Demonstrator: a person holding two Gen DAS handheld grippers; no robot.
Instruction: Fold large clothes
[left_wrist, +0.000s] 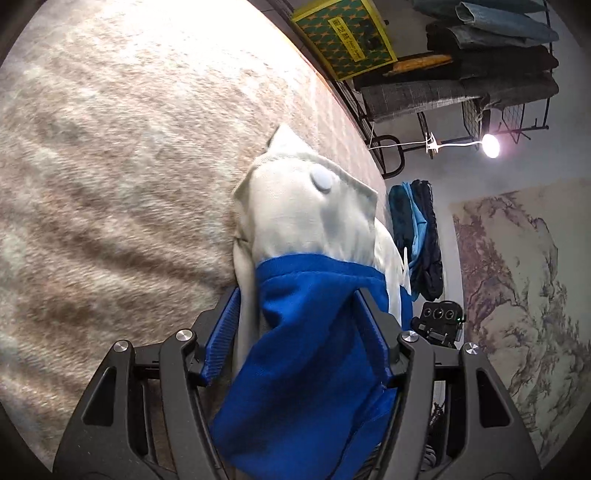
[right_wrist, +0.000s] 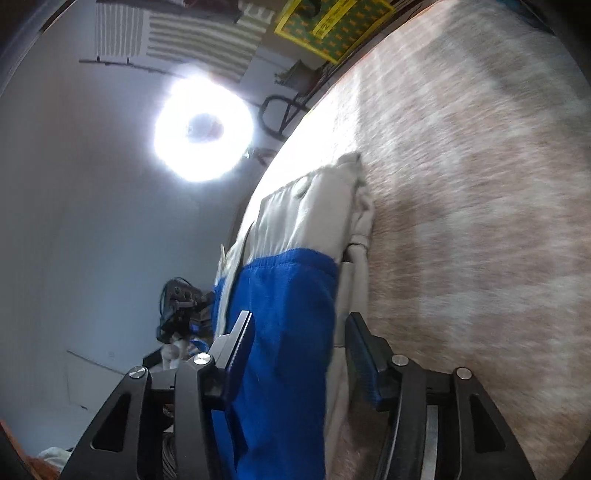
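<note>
One garment shows in both wrist views, made of two colours of cloth: a blue part and a pale grey part, the grey carrying one round white button. Two grippers appear, the left gripper and the right gripper, each with two blue-padded fingers. One mottled beige bed cover lies under the cloth. One lit ring lamp glares in the right view. One yellow-edged green patterned box sits at the far edge, and one landscape painting hangs on the wall. One small black camera device stands beyond the garment.
</note>
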